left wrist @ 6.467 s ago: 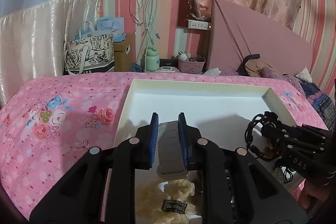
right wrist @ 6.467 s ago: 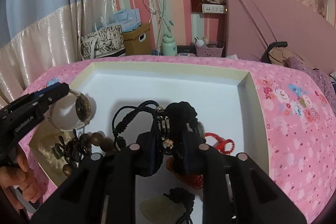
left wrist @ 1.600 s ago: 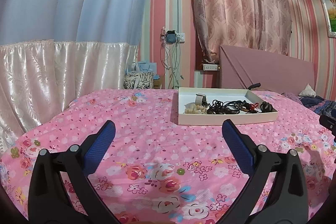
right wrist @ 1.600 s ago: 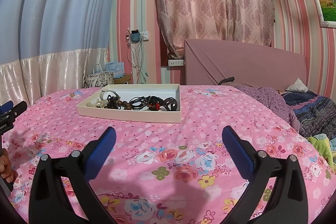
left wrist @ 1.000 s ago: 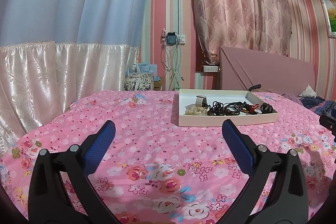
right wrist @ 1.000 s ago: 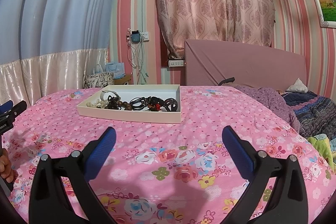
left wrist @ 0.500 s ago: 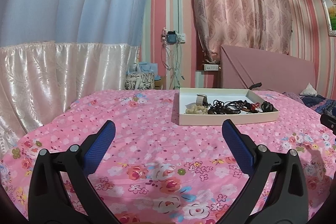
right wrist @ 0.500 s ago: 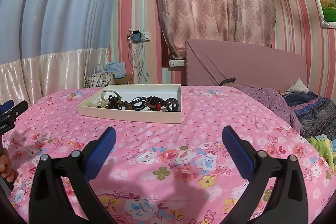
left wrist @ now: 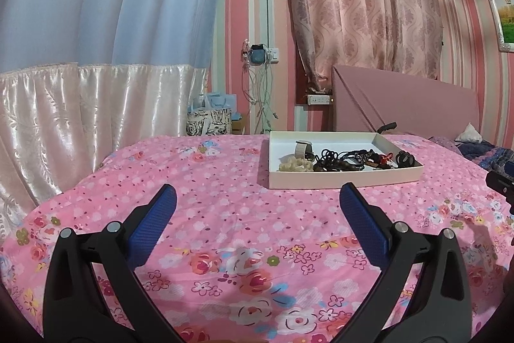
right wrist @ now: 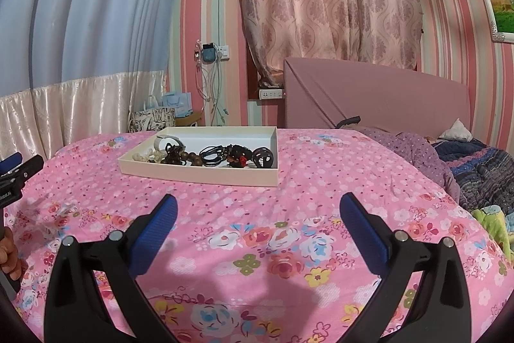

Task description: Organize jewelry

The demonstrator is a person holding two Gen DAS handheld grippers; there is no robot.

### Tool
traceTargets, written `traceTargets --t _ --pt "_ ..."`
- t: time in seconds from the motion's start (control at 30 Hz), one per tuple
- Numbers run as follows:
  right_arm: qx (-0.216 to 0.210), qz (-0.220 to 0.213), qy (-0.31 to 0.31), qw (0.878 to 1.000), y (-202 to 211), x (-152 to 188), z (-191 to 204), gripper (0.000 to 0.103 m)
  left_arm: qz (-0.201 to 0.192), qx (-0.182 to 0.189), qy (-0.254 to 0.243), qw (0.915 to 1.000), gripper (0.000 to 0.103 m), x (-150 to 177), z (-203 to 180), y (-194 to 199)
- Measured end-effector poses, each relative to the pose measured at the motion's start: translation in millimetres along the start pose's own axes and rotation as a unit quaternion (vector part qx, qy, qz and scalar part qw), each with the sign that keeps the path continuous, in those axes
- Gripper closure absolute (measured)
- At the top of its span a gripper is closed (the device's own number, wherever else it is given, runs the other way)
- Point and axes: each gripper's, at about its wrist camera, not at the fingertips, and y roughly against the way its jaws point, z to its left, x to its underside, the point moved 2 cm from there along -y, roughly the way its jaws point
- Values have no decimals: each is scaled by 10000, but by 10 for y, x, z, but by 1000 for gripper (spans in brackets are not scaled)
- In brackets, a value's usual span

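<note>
A shallow cream tray (left wrist: 343,180) sits on the pink flowered bed, also in the right wrist view (right wrist: 196,174). Along its near side lies a row of jewelry: a grey-strapped watch (left wrist: 303,147), a pale bead string (left wrist: 294,165), brown beads (right wrist: 189,157), black cords (right wrist: 213,157), a red piece (right wrist: 242,161) and a dark ring-shaped piece (right wrist: 263,157). My left gripper (left wrist: 257,198) is open and empty, well short of the tray. My right gripper (right wrist: 258,208) is open and empty, also back from the tray.
The pink bedspread (left wrist: 208,201) spreads all around the tray. A headboard (right wrist: 376,98) and crumpled blankets (right wrist: 475,163) lie at the right. Bags (left wrist: 208,121) and a wall socket with hanging cables (left wrist: 260,85) stand behind the bed. White curtains (left wrist: 64,118) hang at the left.
6.5 s ago both grippers were over the tray, the left shut on the watch and the right on black cords. Both are open, empty and drawn back. Over the last second nothing has moved visibly.
</note>
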Motion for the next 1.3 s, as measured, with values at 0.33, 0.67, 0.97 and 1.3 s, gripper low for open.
traceTargets --t 0.33,0.67,0.97,1.3 --pt "-4 -5 1 10000 -11 12 -3 2 42 -29 8 10000 3 -10 1 -8" --pt "-9 -15 -7 10000 -16 14 -8 2 52 -35 1 10000 3 -10 -8 -10" --pt "-13 -9 -15 10000 -22 12 -10 2 59 -47 0 10000 3 -9 12 -7" --pt "2 -20 10 10000 -26 12 2 2 45 -48 0 10000 3 -26 5 -9"
